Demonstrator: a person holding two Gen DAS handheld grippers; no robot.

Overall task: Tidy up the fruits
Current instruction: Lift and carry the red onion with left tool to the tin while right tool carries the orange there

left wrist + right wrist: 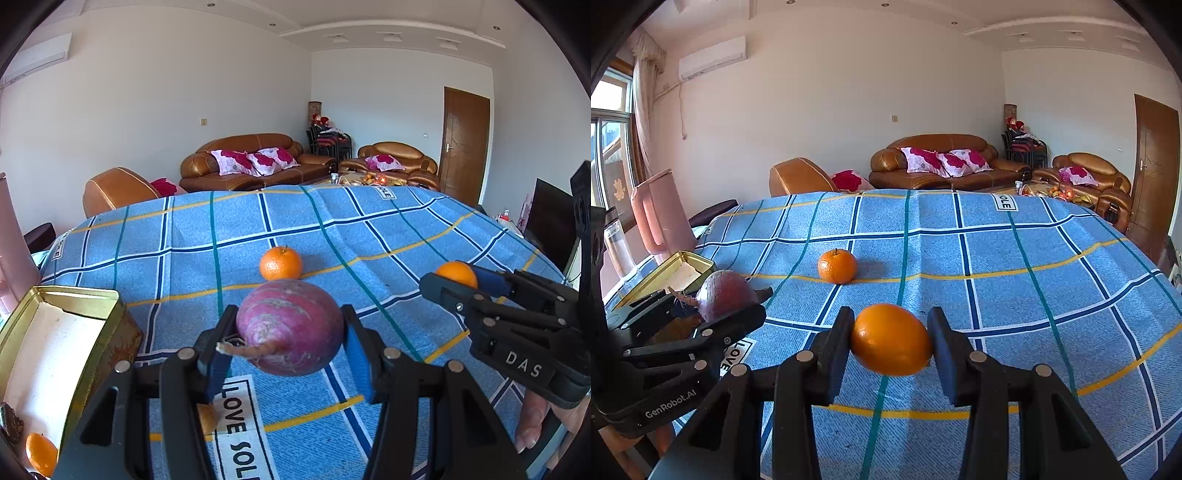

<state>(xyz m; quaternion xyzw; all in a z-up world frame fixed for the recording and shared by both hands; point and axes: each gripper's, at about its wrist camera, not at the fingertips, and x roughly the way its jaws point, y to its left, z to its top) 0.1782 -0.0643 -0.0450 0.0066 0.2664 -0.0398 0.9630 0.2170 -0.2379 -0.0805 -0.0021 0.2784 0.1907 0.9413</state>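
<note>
Blue-padded left gripper point(290, 341) (tilted down) — onion point(290, 326)

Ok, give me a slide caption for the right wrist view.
Right gripper holds an orange above the checked cloth; left gripper grips a red onion.

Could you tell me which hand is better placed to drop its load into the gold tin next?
Probably the left. Its gripper, shut on the red onion, sits right beside the open gold tin. The right gripper, holding an orange, is farther from the tin, with the left gripper between.
</note>
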